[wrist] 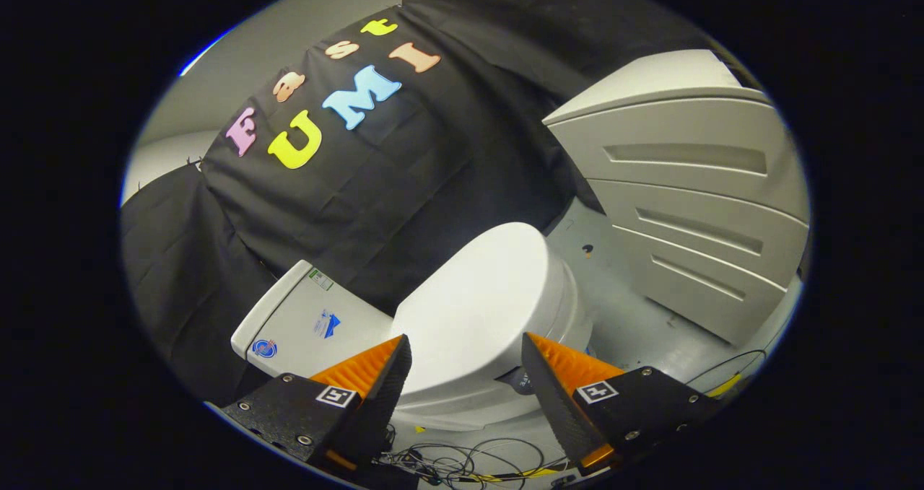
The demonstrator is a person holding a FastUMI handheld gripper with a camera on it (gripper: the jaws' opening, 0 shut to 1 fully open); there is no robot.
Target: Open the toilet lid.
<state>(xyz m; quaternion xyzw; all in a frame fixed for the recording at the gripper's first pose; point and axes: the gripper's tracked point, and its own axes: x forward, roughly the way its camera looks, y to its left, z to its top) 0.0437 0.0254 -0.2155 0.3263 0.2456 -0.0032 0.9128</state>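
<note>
A white toilet stands against the booth's black cloth wall, seen tilted. Its lid [480, 302] lies flat and shut over the bowl [570, 309]. The tank [307, 324] sits behind the lid, to its left in this view, with small stickers on top. My gripper [465, 346] hovers above the near rim of the lid. Its two fingers stand wide apart with the lid's edge showing between and just beyond them. Neither finger touches the lid.
A large grey ribbed panel [693, 194] rises on the right of the toilet. The pale floor [621, 295] runs between them. A tangle of thin cables [462, 465] lies on the floor below the fingers, and another cable [725, 374] trails near the panel's foot.
</note>
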